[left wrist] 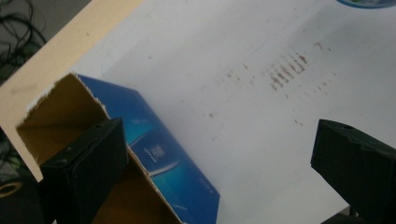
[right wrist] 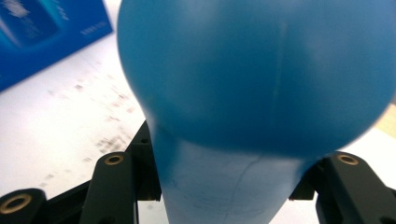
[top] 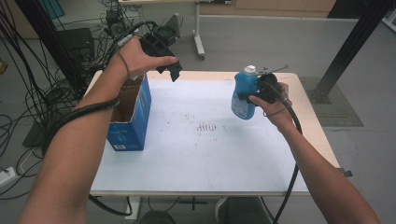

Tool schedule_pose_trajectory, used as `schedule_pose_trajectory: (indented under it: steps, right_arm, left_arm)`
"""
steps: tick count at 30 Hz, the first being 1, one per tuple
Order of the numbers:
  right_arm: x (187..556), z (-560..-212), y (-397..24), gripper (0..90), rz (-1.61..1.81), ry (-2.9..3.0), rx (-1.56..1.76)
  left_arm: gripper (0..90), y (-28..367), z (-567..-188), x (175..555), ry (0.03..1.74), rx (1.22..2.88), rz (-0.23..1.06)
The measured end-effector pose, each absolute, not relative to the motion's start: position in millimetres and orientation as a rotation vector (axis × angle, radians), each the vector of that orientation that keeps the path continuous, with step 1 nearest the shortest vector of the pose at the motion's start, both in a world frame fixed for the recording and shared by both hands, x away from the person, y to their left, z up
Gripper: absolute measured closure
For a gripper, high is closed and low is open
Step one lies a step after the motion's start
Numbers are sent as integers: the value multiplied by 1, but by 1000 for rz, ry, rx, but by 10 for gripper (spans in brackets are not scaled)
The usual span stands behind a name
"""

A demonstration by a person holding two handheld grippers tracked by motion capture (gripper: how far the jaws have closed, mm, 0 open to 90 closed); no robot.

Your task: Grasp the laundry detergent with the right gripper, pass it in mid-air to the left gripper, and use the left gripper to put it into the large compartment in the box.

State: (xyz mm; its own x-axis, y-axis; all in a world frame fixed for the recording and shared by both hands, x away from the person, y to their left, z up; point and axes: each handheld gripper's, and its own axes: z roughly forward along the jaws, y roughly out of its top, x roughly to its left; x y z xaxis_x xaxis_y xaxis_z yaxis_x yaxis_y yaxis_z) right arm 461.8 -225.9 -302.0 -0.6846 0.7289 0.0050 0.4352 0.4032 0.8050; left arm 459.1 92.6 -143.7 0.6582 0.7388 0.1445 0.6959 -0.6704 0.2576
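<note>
Bottle point(right wrist: 252, 70) sits clamped between right gripper point(right wrist: 224, 186) jaws.

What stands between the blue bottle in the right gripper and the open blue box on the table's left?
Nothing visible. The blue bottle, clamped in the right gripper, hangs above the table; bare tabletop lies between it and the blue box. The left gripper hovers open above the box's far end.

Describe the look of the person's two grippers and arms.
Both forearms are bare, no sleeves. The left gripper is black and blocky, with chunky square jaws. The right gripper is black too, its jaws dotted with brass-ringed holes. A thick black cable trails from it.
</note>
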Motion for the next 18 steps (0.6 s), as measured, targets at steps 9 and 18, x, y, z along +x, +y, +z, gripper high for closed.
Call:
schedule_pose_trajectory:
  steps: [9, 18]
  right_arm:
    - [470, -272, -187, 437, 1273, 2479, 799]
    - [469, -262, -141, 436, 1369, 2637, 517]
  left_arm:
    - [44, 89, -123, 453, 983, 2780, 368]
    - [44, 85, -116, 446, 816, 2871, 345]
